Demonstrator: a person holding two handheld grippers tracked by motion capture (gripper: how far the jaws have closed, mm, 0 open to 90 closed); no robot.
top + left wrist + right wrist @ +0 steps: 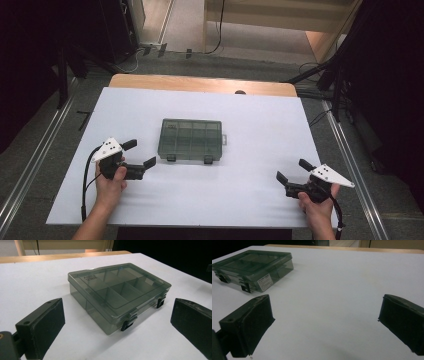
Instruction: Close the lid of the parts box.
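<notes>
White sheeting covers the desk (250, 200), giving a plain, even background against which a dark object stands out. A smoke-tinted compartment box (190, 140) lies flat near the centre, lid closed, with its two black latches (127, 323) facing the person's edge; this orientation probably keeps the latches reachable from the front. The left tongs (139, 154) sit just beside the box's near-left corner, jaws spread wide and empty, aimed at the latch side. The right tongs (292, 170) rest well apart from the box toward the near-right corner, jaws likewise spread and empty. Neither touches the box. The compartments appear empty through the lid.
</notes>
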